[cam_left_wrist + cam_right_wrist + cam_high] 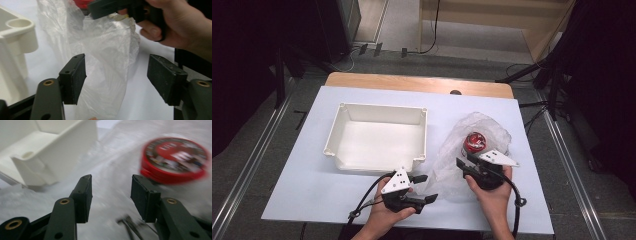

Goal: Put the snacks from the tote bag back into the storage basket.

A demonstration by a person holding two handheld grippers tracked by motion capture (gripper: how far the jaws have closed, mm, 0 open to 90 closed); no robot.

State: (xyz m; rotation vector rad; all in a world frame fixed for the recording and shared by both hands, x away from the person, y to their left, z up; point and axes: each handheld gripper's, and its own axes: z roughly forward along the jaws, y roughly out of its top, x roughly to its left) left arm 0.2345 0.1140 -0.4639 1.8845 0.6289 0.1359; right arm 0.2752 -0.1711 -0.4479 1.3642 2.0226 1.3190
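Note:
A crumpled clear plastic bag (484, 125) lies on the right of the white sheet, with a round red tin (474, 141) inside its far end. My left gripper (428, 188) points right at the bag's near end. In the left gripper view it is open (116, 72), and a fold of the bag (107, 50) hangs between the jaws, against the left pad. My right gripper (464, 159) reaches over the bag just short of the tin. Its jaws stand open (111, 192) above the plastic, with the tin (175, 160) ahead and to the right, blurred.
An empty white tray (382, 107) stands left of the bag, its corner close to both grippers (17, 32) (50, 150). The white sheet (302, 165) covers a wooden table. The person's right hand (170, 27) is at the top right of the left gripper view.

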